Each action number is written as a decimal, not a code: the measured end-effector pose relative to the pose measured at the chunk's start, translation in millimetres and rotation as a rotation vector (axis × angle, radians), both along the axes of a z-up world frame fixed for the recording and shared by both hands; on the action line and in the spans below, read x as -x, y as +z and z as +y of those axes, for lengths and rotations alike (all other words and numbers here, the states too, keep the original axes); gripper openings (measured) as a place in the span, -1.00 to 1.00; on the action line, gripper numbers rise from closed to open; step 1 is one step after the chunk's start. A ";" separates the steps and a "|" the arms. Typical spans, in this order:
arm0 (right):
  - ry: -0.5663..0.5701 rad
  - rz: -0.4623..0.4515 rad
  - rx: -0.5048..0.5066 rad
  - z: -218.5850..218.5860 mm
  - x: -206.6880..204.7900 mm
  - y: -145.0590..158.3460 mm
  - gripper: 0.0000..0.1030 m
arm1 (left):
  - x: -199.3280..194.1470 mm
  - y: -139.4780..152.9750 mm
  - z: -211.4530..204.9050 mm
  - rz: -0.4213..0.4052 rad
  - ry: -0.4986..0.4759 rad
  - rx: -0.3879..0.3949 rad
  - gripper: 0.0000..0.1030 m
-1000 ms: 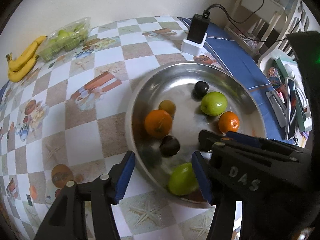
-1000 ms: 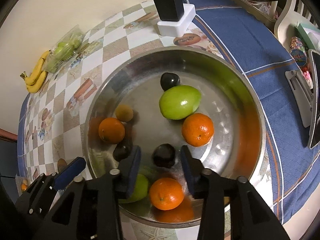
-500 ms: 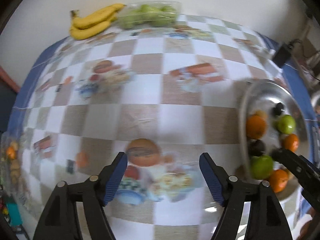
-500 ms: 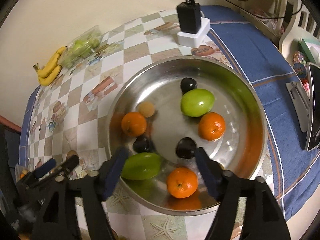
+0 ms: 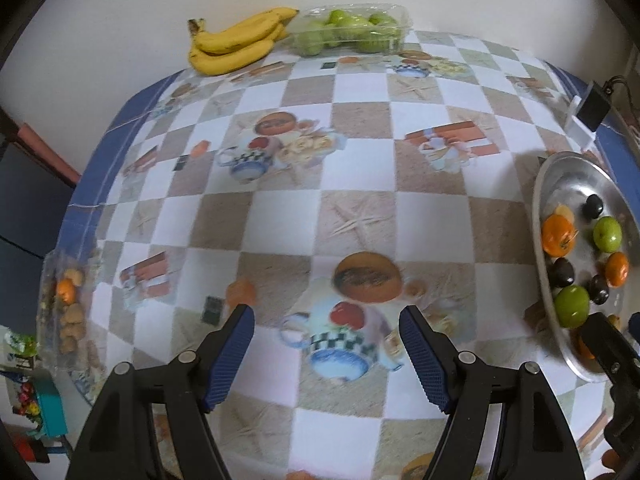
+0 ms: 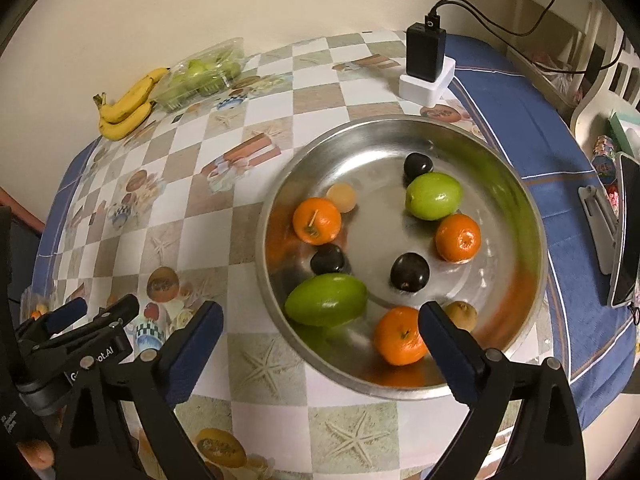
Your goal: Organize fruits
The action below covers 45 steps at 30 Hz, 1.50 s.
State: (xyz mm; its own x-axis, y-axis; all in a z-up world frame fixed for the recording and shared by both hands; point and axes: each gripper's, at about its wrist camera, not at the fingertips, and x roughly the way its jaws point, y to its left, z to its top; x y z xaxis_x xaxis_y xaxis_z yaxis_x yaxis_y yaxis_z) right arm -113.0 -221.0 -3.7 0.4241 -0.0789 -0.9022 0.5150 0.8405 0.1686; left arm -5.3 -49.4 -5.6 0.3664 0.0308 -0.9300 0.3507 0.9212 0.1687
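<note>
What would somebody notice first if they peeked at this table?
Probably the big shiny metal bowl near the right gripper, holding oranges, green fruits and dark plums. Next, the yellow bananas against the far wall, beside a clear box of green fruit.

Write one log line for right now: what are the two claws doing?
left claw: open, empty, over tablecloth | right claw: open, empty, at metal bowl rim | bowl: oranges, green fruits, dark plums
</note>
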 end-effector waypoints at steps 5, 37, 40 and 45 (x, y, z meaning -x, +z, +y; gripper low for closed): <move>0.015 -0.007 0.024 13.2 7.1 7.1 0.91 | 10.2 5.6 12.6 -0.015 0.001 -0.033 0.52; 0.004 -0.054 0.083 28.1 26.2 21.4 0.91 | 31.9 26.9 30.0 -0.074 0.005 0.041 0.52; 0.005 -0.056 0.086 28.5 26.1 21.8 0.91 | 32.4 28.3 30.8 -0.081 0.006 0.042 0.52; 0.011 -0.052 0.089 28.3 25.0 22.0 0.91 | 33.2 30.6 32.3 -0.092 0.008 0.049 0.52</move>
State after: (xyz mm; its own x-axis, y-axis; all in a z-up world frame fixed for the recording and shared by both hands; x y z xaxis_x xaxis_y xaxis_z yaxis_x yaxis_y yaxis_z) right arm -138.1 -192.7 18.3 0.4712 -0.1526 -0.8687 0.4985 0.8586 0.1195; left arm -38.4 -17.0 25.0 0.4500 -0.0105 -0.8930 0.3285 0.9318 0.1546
